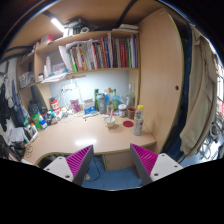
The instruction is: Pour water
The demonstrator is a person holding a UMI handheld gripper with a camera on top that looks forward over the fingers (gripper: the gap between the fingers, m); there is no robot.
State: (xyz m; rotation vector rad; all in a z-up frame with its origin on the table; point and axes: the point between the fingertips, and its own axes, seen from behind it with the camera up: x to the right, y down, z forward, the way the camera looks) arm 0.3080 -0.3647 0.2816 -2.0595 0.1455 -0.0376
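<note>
Gripper (pixel 113 163) fingers apart, cluttered desk (pixel 75 135) beyond, bookshelf (pixel 95 52), labels unreadable

Bottles (pixel 103 101) and cups stand upright in a cluster at the back of the desk (pixel 75 133), below the bookshelf. A pale bottle (pixel 138 121) stands alone near the desk's right edge. Contents can't be made out.

desk (pixel 75 135) ahead of tool (pixel 112 163) | bottles (pixel 108 101) at desk's back | bookshelf (pixel 95 52) above desk
</note>
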